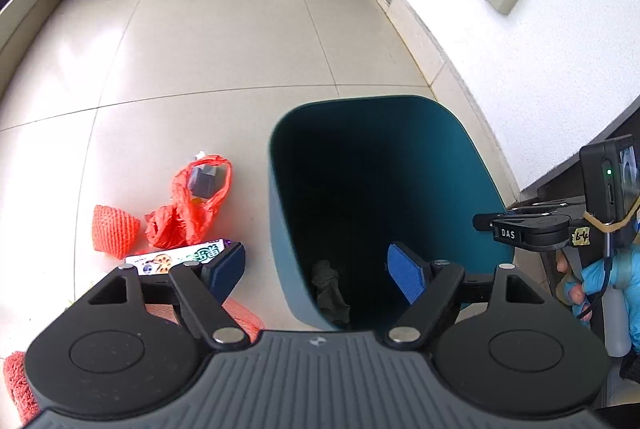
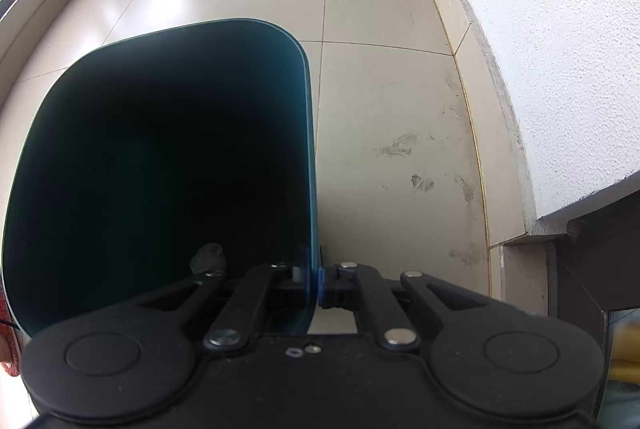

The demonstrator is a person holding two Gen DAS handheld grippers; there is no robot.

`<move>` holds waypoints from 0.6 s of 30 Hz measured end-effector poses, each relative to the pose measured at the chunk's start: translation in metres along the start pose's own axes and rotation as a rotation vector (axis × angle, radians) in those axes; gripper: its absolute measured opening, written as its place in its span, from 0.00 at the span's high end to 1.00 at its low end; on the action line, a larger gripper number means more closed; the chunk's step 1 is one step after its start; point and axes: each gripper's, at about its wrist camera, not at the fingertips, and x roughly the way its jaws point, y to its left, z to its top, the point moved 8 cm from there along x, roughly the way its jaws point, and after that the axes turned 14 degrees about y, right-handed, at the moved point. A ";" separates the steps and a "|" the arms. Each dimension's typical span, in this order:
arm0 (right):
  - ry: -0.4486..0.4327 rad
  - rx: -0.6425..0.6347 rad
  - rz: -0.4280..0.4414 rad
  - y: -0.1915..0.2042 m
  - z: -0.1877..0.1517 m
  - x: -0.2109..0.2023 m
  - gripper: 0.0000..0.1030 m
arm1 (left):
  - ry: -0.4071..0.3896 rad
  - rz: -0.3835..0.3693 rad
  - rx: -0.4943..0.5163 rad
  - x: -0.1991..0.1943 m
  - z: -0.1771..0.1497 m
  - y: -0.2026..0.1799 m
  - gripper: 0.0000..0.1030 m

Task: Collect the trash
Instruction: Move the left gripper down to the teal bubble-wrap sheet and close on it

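The left tongs (image 1: 316, 269) hang spread and empty above the teal bin (image 1: 472, 165). Remaining trash lies on the floor left of the bin: an orange bag (image 1: 188, 213), a printed packet (image 1: 176, 257). The right tongs (image 2: 314, 281) pinch the bin's rim, so the left is the free one.

A teal bin (image 1: 472, 189) stands upright and open on the tiled floor, its inside dark, with a crumpled grey scrap (image 1: 330, 289) low against its near wall. Just left of it lie an orange plastic bag (image 1: 188, 209) with a grey box in its mouth, an orange foam net (image 1: 114, 229), and a printed wrapper (image 1: 180, 258), all close together.
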 end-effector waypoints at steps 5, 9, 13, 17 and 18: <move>0.001 0.006 0.001 0.001 0.000 -0.001 0.97 | -0.012 0.009 -0.132 -0.009 -0.023 0.056 0.22; 0.002 0.004 -0.011 0.002 0.001 -0.001 0.97 | 0.044 0.064 -0.257 0.016 -0.056 0.111 0.21; 0.005 0.012 -0.021 0.003 0.002 -0.001 0.97 | 0.093 0.150 -0.339 0.047 -0.084 0.154 0.21; 0.008 0.016 -0.012 0.004 0.001 0.000 0.97 | 0.177 0.209 -0.379 0.097 -0.124 0.183 0.22; 0.011 0.014 -0.011 0.004 0.000 0.000 0.97 | 0.203 0.219 -0.387 0.110 -0.134 0.187 0.22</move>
